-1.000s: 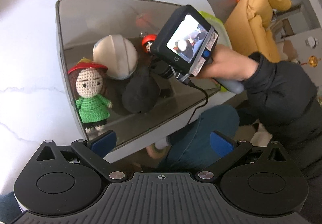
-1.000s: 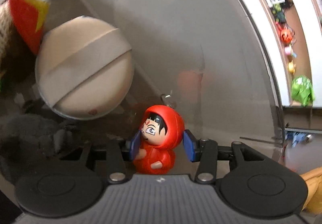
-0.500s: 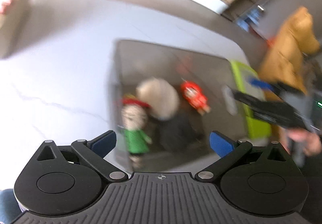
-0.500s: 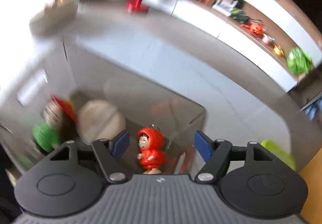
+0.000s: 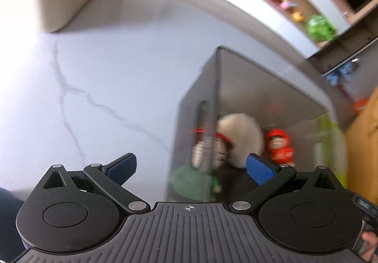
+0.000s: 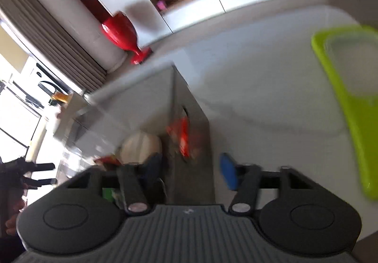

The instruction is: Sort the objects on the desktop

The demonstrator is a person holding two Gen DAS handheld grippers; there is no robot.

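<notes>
Inside, glossy red figurine (image 5: pixel 280 146), smoky translucent bin (image 5: pixel 248 88)

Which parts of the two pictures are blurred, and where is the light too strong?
Left wrist view: the toys in the grey box are smeared, the table glares white at left. Right wrist view: everything is motion-blurred, the green case included; the window side at left is overexposed.

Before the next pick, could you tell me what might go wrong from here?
1. The right gripper straddles the wall of the smoky translucent bin; it could snag or tip it.
2. The lime-green phone case lies close beside the bin, so a hasty swing might knock it.
3. Both views are blurred, so aiming may suffer.
</notes>
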